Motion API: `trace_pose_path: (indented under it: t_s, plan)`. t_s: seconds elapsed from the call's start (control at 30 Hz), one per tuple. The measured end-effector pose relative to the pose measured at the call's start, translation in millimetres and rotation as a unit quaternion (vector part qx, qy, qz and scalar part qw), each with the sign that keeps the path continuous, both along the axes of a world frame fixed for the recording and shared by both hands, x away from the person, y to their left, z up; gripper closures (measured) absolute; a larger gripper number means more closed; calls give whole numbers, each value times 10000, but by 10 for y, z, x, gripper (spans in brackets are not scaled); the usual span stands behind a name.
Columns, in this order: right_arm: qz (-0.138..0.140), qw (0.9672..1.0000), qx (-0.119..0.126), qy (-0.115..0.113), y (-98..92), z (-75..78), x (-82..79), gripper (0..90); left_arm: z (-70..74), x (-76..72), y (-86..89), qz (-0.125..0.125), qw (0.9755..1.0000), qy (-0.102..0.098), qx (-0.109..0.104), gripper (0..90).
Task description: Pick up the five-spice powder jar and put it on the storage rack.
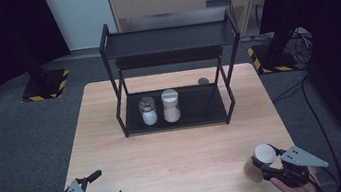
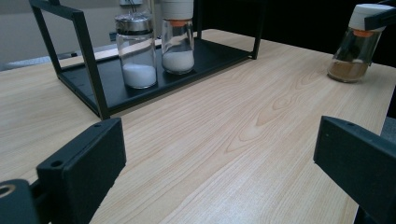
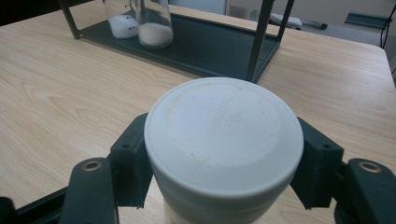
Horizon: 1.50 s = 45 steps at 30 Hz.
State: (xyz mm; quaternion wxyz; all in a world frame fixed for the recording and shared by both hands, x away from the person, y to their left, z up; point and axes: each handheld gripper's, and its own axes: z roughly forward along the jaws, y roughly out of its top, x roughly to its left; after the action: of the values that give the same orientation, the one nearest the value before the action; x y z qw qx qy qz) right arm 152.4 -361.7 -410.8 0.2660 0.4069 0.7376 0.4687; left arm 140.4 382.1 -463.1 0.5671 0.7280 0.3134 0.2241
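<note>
High view: right gripper (image 1: pixel 267 162) sits at the near right corner of the tabletop (image 1: pixel 177 160), its jaws clamped on a spice jar (image 1: pixel 259 161) with a white lid and brown contents. Jar stands upright on the wood, directly at the tip of that gripper. Left gripper (image 1: pixel 104 187) rests at the near left corner, well apart from the jar, jaws spread with nothing between them. Black two-tier rack (image 1: pixel 171 70) stands far ahead of both grippers, across the tabletop; on its lower tier a salt shaker (image 1: pixel 148 110) and a tall white-capped jar (image 1: pixel 171 105) stand side by side, just beside each other. A small dark round object (image 1: pixel 202 81) lies on the wood behind the rack; what it is cannot be told.

Left gripper view: both black jaws stand wide apart, bare wood between. Rack ahead and to the left, shaker and tall jar on its lower tier. Spice jar far off at upper right, a black jaw of the other gripper against its cap.

Right gripper view: white lid of the spice jar close up, one jaw pressed on each side of the cap. Rack beyond it, further ahead.
</note>
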Motion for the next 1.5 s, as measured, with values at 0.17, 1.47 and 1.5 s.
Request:
trace_pose_path:
  t_s: [0.17, 1.47, 1.5]
  plan:
    - [39, 10000, -19, 15, 12, 23, 14, 342, -1, 1, 1, -5, 10000, -1, -5, 12]
    - [876, 9961, -78, 61, 486, 533, 653, 342, -4, 9, 13, -26, 10000, 17, -27, 12]
    - [896, 9959, -78, 58, 503, 544, 678, 342, -4, 9, 14, -25, 10000, 20, -29, 12]
